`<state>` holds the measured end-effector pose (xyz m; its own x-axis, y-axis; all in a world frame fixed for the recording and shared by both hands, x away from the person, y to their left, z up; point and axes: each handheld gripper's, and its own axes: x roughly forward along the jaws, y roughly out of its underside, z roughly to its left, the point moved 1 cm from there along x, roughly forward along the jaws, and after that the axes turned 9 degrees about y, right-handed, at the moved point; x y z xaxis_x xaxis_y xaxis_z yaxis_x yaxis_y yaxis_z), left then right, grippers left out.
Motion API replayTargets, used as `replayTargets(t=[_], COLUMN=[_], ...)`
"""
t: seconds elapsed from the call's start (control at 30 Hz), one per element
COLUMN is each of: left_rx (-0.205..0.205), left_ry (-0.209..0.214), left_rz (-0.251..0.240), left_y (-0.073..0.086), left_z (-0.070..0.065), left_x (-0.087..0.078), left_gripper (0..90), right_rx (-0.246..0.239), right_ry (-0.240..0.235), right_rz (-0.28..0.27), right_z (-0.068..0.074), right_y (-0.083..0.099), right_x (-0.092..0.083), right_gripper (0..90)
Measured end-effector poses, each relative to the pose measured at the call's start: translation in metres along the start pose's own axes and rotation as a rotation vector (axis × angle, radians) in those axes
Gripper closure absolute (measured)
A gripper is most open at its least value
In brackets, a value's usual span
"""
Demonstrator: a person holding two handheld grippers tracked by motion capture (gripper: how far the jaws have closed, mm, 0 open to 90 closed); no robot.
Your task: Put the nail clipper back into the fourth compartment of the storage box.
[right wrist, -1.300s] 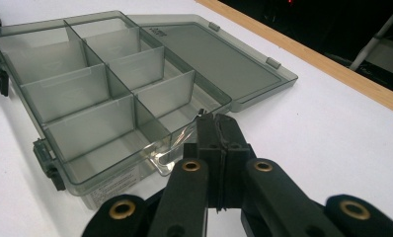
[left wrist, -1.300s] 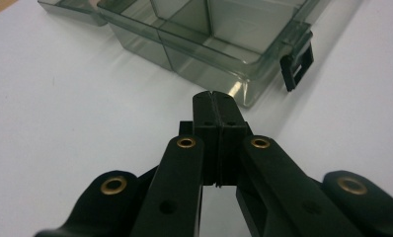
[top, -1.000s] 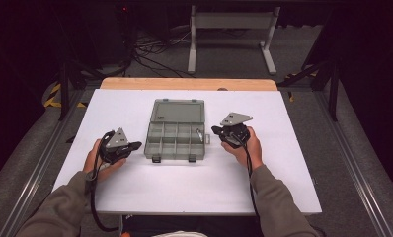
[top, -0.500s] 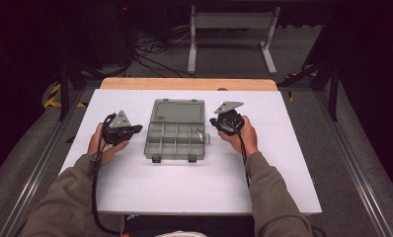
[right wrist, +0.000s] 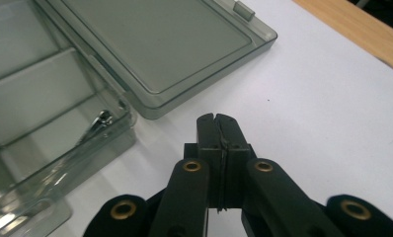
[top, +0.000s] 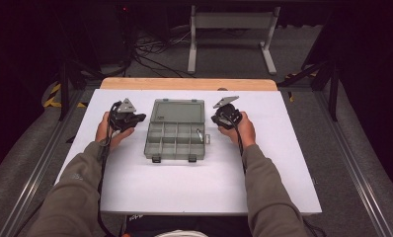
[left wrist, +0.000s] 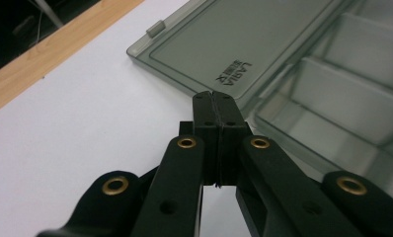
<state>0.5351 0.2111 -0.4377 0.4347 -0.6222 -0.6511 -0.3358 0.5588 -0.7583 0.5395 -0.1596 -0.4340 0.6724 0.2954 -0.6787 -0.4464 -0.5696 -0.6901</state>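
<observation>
**Claws clenched either side of the open organiser box**

Left claw point(top: 141, 117) clenched with nothing between the jaws, held in the left hand point(top: 110, 131) at centre left of the high view, just beside the left edge of the organiser box point(top: 176, 131). Seen again at bottom centre of the left gripper view point(left wrist: 215, 95), jaws pressed flat together, tips hovering close to the near edge of the lid point(left wrist: 244, 39), whether touching or not impossible to tell. Right claw point(top: 215, 118) likewise clenched and empty, held in the right hand point(top: 241, 129) right of centre in the high view, just beside the right edge of the box. Seen at bottom centre of the right gripper view point(right wrist: 217, 118), jaws closed tight over bare white table point(right wrist: 308, 98), near the lid corner but apart from it.

Box lay at centre of the high view on the white table point(top: 194, 187), grey and see-through, lid point(top: 178, 110) folded back flat toward the top of the frame, compartment tray point(top: 175, 143) toward the bottom. Two latches along the tray's lower edge. Small shiny metal piece point(top: 199, 134) resting in a compartment at the tray's right side, visible also at centre left of the right gripper view point(right wrist: 98, 123). Raised lettering on the lid in the left gripper view point(left wrist: 234, 71). Strip of wooden edge point(top: 187, 84) along the far side of the table, upper centre of the high view.
</observation>
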Motion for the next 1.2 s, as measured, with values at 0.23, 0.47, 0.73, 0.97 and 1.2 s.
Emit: replayTargets(t=[0.23, 0.47, 0.73, 0.97, 1.2], left_rx=[0.007, -0.015, -0.034, -0.028, -0.021], left_ry=[0.001, -0.001, 0.009, -0.002, -0.018], left_rz=[0.034, 0.052, 0.069, 0.089, 0.109], left_y=[-0.005, -0.003, 0.0, -0.001, 0.001], left_z=[0.009, 0.014, 0.014, 0.013, 0.014], left_x=[0.018, 0.025, 0.029, 0.033, 0.04], left_gripper=[89.9, 89.9, 89.9, 89.9, 89.9], right_rx=[-0.008, -0.027, -0.041, -0.035, -0.132], right_ry=[0.002, -0.004, -0.018, -0.056, -0.061], right_rz=[0.048, 0.067, 0.098, 0.113, 0.147], right_z=[-0.001, 0.002, 0.003, 0.003, 0.005], right_y=[-0.004, -0.009, -0.009, -0.012, -0.02], right_x=[0.016, 0.022, 0.028, 0.032, 0.034], right_gripper=[90.0, 90.0, 90.0, 90.0, 90.0])
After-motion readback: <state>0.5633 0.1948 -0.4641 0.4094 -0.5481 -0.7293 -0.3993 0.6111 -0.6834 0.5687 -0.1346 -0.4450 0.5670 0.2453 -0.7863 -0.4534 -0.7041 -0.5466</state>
